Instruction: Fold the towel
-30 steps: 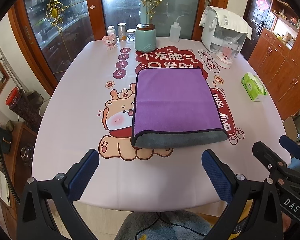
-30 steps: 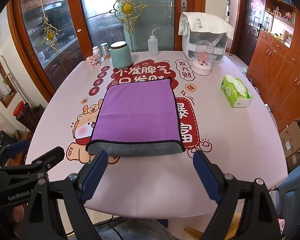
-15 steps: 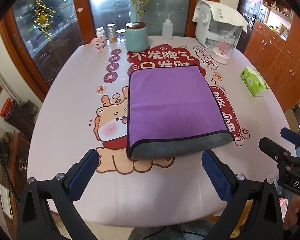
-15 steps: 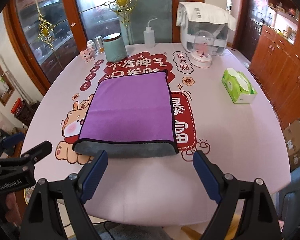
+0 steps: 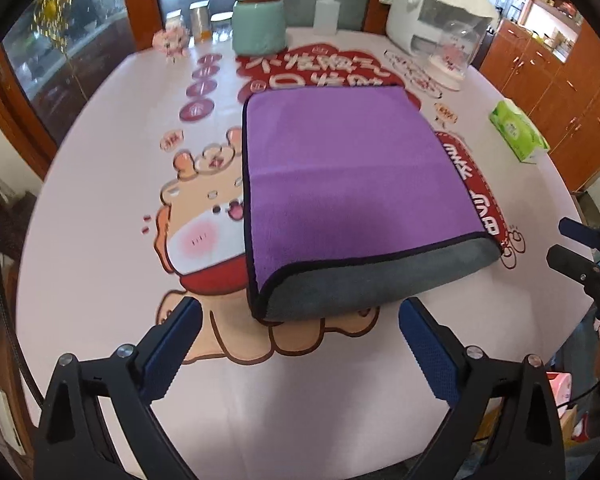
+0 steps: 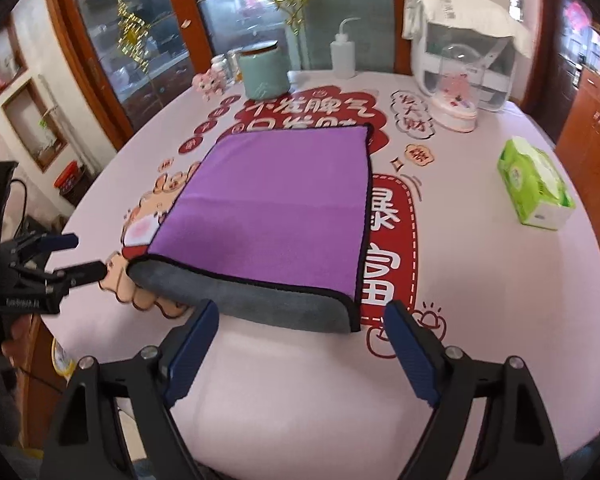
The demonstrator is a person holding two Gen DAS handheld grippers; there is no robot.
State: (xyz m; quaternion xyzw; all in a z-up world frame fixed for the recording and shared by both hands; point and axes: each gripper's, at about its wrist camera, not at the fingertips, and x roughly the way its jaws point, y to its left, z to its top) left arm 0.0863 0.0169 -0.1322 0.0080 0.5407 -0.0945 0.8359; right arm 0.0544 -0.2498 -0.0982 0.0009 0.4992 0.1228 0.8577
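Note:
A purple towel (image 5: pixel 352 184) with a grey underside and black hem lies folded flat in the middle of the table; it also shows in the right wrist view (image 6: pixel 276 208). Its grey folded edge faces me. My left gripper (image 5: pixel 300 340) is open and empty, just short of the towel's near left corner. My right gripper (image 6: pixel 300 344) is open and empty, just short of the near right corner. Each gripper shows at the edge of the other's view: the right gripper (image 5: pixel 580 256) and the left gripper (image 6: pixel 56 256).
The table (image 5: pixel 100 184) has a pink printed cloth. At the back stand a teal canister (image 5: pixel 258 24), a squeeze bottle (image 5: pixel 326 10), small jars, a pink figurine (image 5: pixel 172 40), a white appliance (image 5: pixel 432 16) and a glass dome. A green tissue pack (image 6: pixel 534 186) lies right.
Both grippers have moved forward and lower toward the towel's near edge, still open. The towel has not moved.

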